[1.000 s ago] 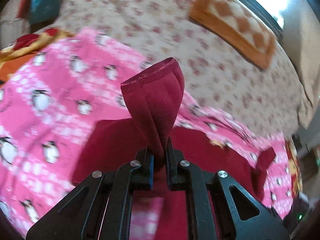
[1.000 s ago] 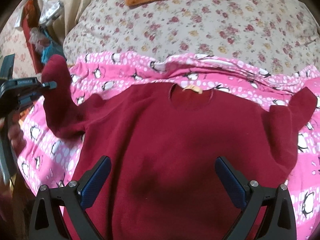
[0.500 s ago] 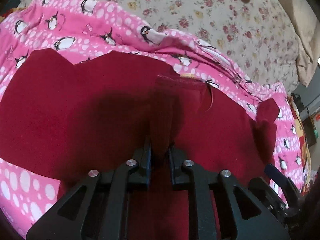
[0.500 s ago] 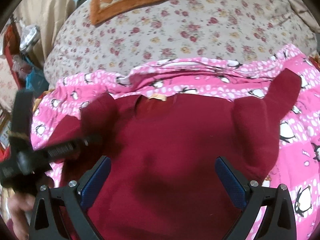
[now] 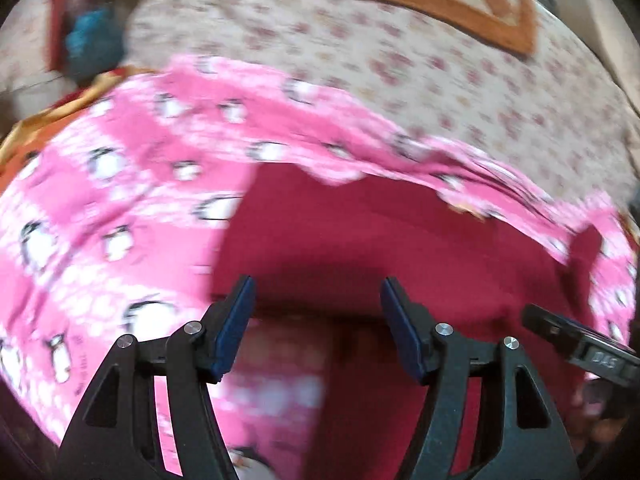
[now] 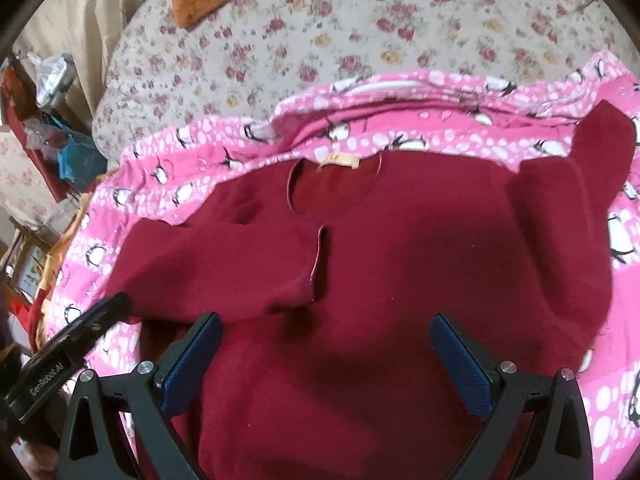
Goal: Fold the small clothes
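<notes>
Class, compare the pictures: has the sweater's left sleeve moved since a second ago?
Yes. The sleeve, then held up beside the sweater, now lies folded across its chest, cuff below the collar. The left claw has opened.

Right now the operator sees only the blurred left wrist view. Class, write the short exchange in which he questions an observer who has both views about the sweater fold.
Operator: My left gripper is open over a red blur. Where does the sleeve on my side lie?
Observer: That folded sleeve lies flat across the chest of the maroon sweater, with its cuff below the neckline.
Operator: I see only a black edge at my right. Is the right gripper holding anything?
Observer: No. The right gripper is open and empty, above the sweater's lower body.
</notes>
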